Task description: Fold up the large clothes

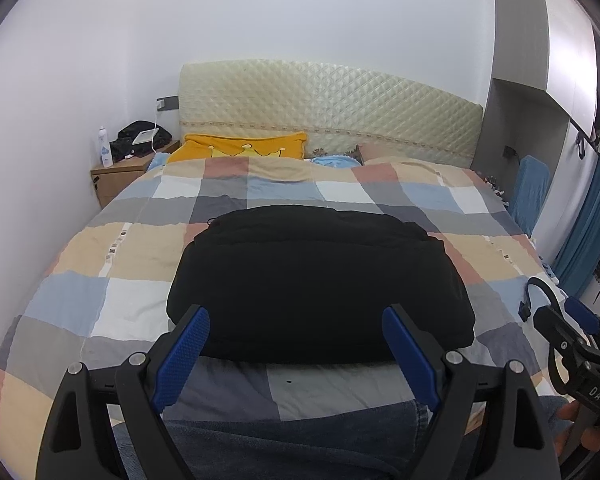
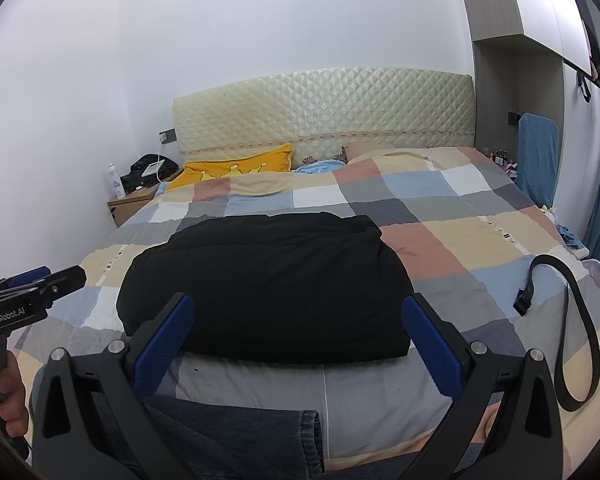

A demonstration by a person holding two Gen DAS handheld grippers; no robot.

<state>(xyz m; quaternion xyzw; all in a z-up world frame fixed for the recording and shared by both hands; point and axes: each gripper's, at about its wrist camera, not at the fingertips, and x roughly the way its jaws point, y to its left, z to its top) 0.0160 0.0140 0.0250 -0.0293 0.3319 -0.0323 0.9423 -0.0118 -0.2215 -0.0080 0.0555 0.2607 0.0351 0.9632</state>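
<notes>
My left hand-held gripper [image 1: 296, 354] stood with its blue-padded fingers [image 1: 186, 354] spread wide and nothing between them, raised above the near edge of the bed [image 1: 100, 308]. My right hand-held gripper [image 2: 298, 344] was the same: jaws apart, empty, hovering over that near edge. In each wrist view I could see the other gripper off to the side, the right one [image 1: 568, 332] at the right margin and the left one [image 2: 32, 292] at the left margin, held in a bare hand [image 2: 10, 396].

Just beyond both sets of fingers lay the black garment [image 1: 320, 284], folded into a thick rectangular bundle, resting flat on the checked bedspread [image 2: 440, 248] in the near half of the bed. Neither gripper touched it. A black strap [image 2: 580, 320] with a buckle curled on the bedspread to the right, apart from the garment. Farther back I saw a yellow pillow [image 1: 240, 148] against the quilted headboard [image 1: 328, 108], and a wooden nightstand [image 1: 118, 176] to the left.
</notes>
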